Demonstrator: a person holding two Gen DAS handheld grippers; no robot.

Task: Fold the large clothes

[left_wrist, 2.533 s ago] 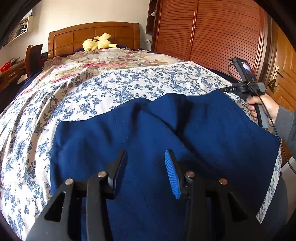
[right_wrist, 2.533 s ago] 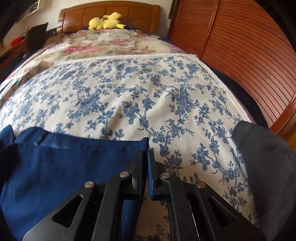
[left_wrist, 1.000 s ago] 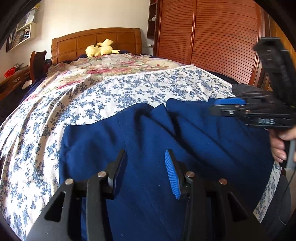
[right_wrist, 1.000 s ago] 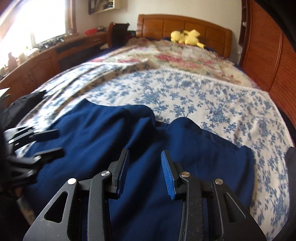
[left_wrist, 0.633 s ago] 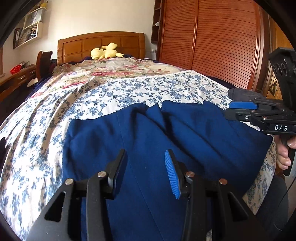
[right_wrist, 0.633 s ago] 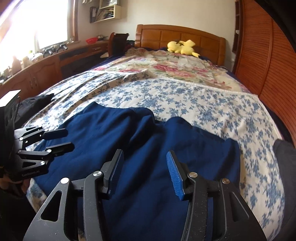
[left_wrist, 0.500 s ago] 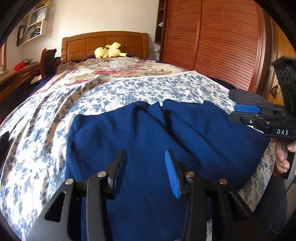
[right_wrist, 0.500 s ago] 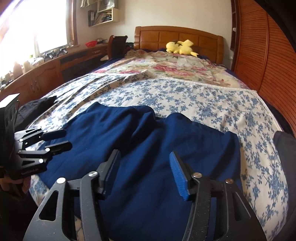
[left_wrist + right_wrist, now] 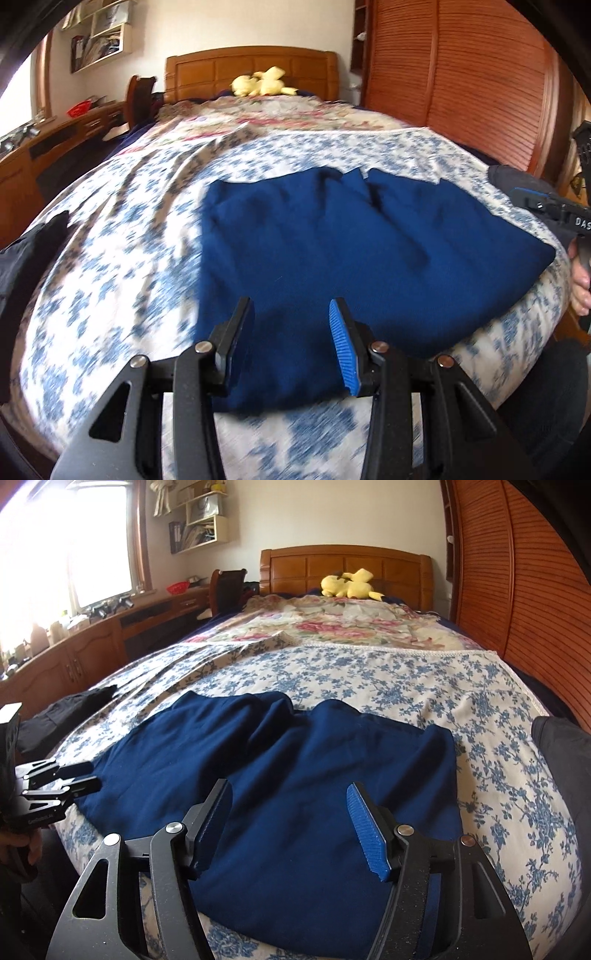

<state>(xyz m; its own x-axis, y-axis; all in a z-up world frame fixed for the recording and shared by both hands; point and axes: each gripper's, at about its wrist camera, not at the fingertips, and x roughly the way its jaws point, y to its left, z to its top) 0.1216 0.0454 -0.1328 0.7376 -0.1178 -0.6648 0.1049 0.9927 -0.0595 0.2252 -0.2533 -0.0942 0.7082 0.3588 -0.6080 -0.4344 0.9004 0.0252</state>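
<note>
Both grippers [image 9: 291, 341] [image 9: 290, 829] spread, empty, above navy garment [image 9: 295, 775] on floral bedspread [image 9: 369, 679], wooden-wardrobed bedroom.

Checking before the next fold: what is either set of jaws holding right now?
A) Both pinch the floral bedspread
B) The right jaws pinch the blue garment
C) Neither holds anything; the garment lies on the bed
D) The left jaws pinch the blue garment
C: the left gripper and right gripper both stand open with empty gaps, above the blue garment, which lies on the floral bedspread.
</note>
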